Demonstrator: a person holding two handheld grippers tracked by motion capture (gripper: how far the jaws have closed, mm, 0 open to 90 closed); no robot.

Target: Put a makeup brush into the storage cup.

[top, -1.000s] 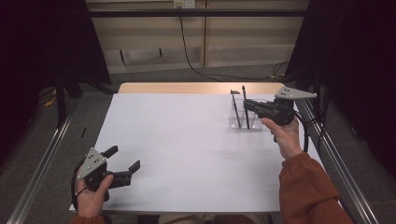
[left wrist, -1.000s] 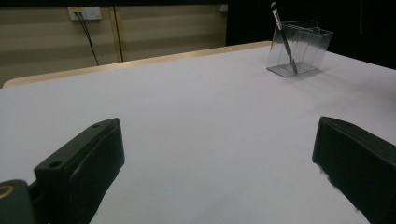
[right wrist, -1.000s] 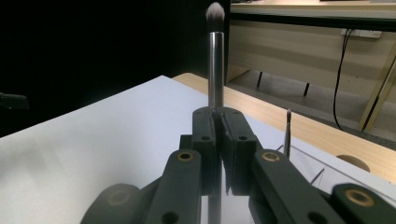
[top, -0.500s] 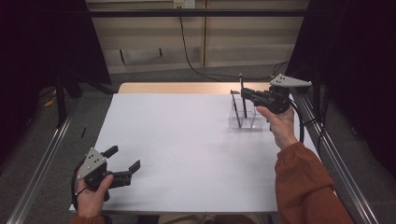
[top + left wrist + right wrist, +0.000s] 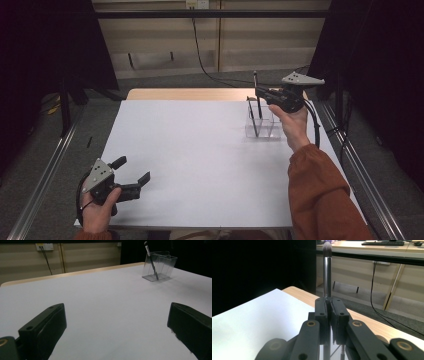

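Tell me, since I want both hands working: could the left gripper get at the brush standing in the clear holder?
Probably yes. The left gripper is open, and bare white table lies between it and the clear holder. The brush leans free inside, though the right gripper with its own brush hovers beside it.

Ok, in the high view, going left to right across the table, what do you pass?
left gripper, open near the front edge → bare white table → clear acrylic holder with a brush standing in it → right gripper, shut on a makeup brush.
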